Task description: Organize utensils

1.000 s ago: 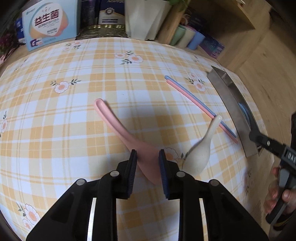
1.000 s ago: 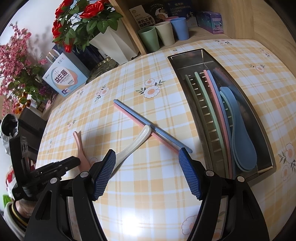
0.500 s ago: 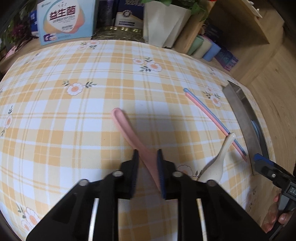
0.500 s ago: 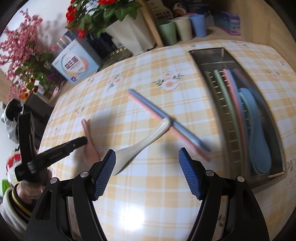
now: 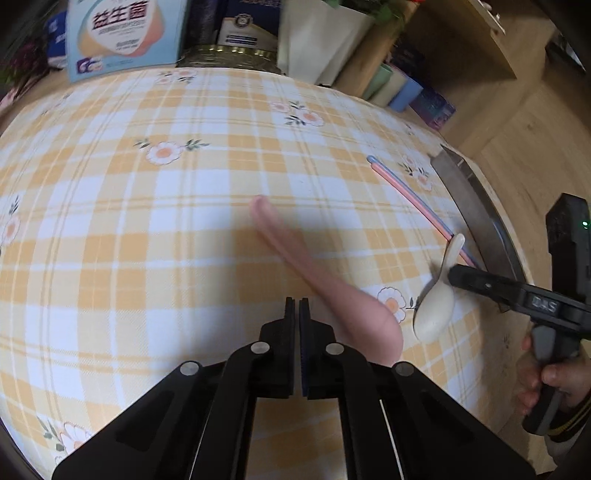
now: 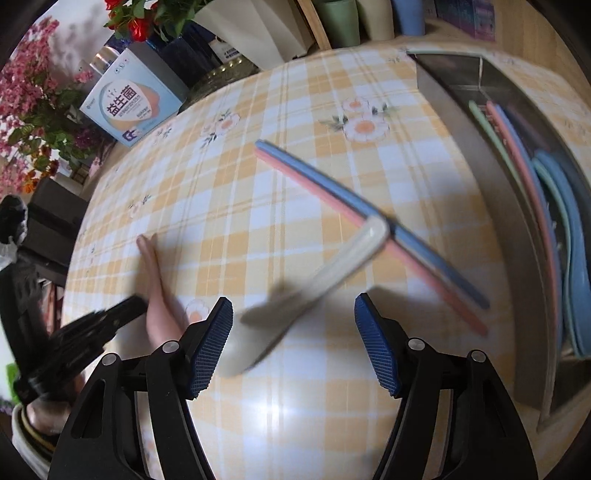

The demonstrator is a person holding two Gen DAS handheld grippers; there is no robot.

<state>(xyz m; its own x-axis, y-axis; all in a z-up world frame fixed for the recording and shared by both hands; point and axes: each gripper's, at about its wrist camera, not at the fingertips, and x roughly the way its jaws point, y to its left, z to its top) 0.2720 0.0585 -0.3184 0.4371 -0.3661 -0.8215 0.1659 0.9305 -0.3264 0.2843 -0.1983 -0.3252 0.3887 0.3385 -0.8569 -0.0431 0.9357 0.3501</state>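
The pink spoon [image 5: 325, 284] lies on the checked tablecloth, just right of my left gripper [image 5: 298, 308]. That gripper is shut, pads together with nothing between them. The white spoon [image 6: 314, 291] lies between the fingers of my right gripper [image 6: 293, 325], whose jaws are closing; the pads do not touch it. Its handle tip rests on the pink and blue chopsticks [image 6: 369, 218]. In the left wrist view the right gripper [image 5: 480, 284] reaches over the white spoon [image 5: 434, 310]. The pink spoon [image 6: 155, 280] and the left gripper [image 6: 110, 321] show blurred in the right wrist view.
A steel tray [image 6: 517, 258] at the table's right edge holds chopsticks and blue and green spoons. Boxes [image 5: 122, 33], a white flower pot [image 5: 317, 37] and cups [image 5: 391, 85] line the far edge. A person's hand [image 5: 554, 384] holds the right gripper's grip.
The left jaws have shut; the pink spoon that was between them now lies to their right. The right gripper has come down over the white spoon and narrowed a little.
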